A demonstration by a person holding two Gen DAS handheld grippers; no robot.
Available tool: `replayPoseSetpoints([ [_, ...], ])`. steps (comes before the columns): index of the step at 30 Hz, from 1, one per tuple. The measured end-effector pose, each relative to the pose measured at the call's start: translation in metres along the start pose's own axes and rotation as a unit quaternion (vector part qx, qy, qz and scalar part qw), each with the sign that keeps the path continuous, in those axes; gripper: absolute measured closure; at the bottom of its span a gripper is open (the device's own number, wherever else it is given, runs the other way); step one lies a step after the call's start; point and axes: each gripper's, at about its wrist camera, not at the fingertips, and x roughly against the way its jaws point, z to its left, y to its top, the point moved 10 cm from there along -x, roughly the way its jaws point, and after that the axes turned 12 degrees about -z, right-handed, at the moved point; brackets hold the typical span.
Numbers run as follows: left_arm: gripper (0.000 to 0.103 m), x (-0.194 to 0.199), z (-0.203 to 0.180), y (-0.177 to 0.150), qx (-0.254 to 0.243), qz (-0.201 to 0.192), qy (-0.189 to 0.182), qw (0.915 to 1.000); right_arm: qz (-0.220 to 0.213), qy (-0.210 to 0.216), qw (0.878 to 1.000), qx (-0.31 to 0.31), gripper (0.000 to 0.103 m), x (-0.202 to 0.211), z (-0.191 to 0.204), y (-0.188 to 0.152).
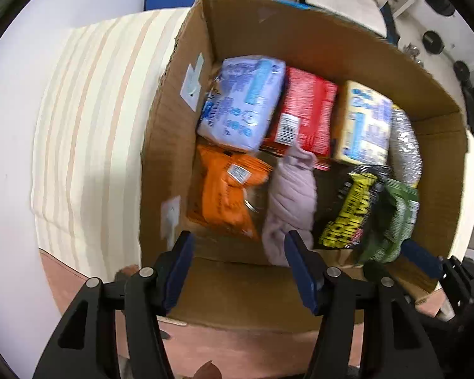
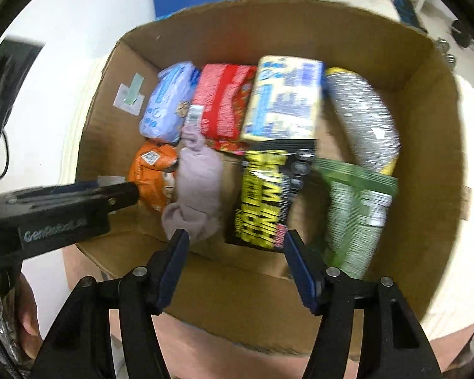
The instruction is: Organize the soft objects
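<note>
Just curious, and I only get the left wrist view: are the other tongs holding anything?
Observer: No. The right tongs are open and empty.
Operator: Where are they pointing?
Observer: Into the box, at the black-and-yellow pack.
Operator: Can you see my tongs from outside?
Observer: Yes. The left tongs come in from the left, tips beside the orange pack.
</note>
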Motion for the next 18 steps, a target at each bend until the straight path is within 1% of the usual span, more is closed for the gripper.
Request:
replayPoseSetpoints([
  [2,0.044,0.009,-0.004,-0.006,0.002,-0.021,-0.004,0.9998,-0.008,-0.013,1.0,-0.009,0.037,0.015,-0.016,-0.003],
  [4,0.039,0.019,-0.009,-0.012,0.001,-0.047,-0.001,0.9989,-0.01,-0.029,0.999,-0.013,0.031,0.027,-0.03,-0.01],
  [5,0.034,0.024,-0.012,-0.014,0.001,-0.057,0.0,0.9984,-0.015,-0.039,0.999,-0.012,0.029,0.035,-0.039,-0.014],
  [6,0.022,0.029,-0.015,-0.013,0.0,-0.067,0.003,0.9978,-0.019,-0.046,0.999,-0.012,0.029,0.042,-0.043,-0.016],
  [7,0.013,0.034,-0.017,-0.016,-0.002,-0.081,0.006,0.9967,-0.023,-0.055,0.998,-0.012,0.028,0.048,-0.049,-0.017],
  [8,0.012,0.037,-0.019,-0.019,-0.004,-0.089,0.009,0.996,-0.027,-0.063,0.998,-0.011,0.026,0.054,-0.054,-0.019],
  [9,0.01,0.04,-0.02,-0.021,-0.008,-0.095,0.014,0.9953,-0.029,-0.067,0.997,-0.012,0.021,0.059,-0.059,-0.021],
  [10,0.006,0.044,-0.024,-0.023,-0.014,-0.1,0.02,0.9946,-0.032,-0.071,0.997,-0.015,0.019,0.062,-0.062,-0.022],
  [11,0.005,0.047,-0.027,-0.025,-0.02,-0.107,0.025,0.9938,-0.035,-0.08,0.996,-0.019,0.016,0.061,-0.062,-0.023],
  [14,0.005,0.056,-0.035,-0.027,-0.032,-0.119,0.032,0.9918,-0.038,-0.086,0.995,-0.029,0.014,0.065,-0.067,-0.027],
  [15,0.005,0.059,-0.037,-0.025,-0.034,-0.122,0.034,0.9913,-0.038,-0.086,0.995,-0.034,0.008,0.066,-0.067,-0.028],
  [16,0.005,0.062,-0.039,-0.024,-0.035,-0.127,0.037,0.9906,-0.04,-0.089,0.995,-0.035,0.003,0.067,-0.069,-0.029],
  [17,0.005,0.065,-0.038,-0.024,-0.035,-0.132,0.037,0.99,-0.046,-0.094,0.994,-0.034,0.0,0.07,-0.07,-0.03],
  [18,0.005,0.069,-0.039,-0.024,-0.035,-0.136,0.036,0.9894,-0.05,-0.1,0.993,-0.035,0.0,0.07,-0.07,-0.029],
])
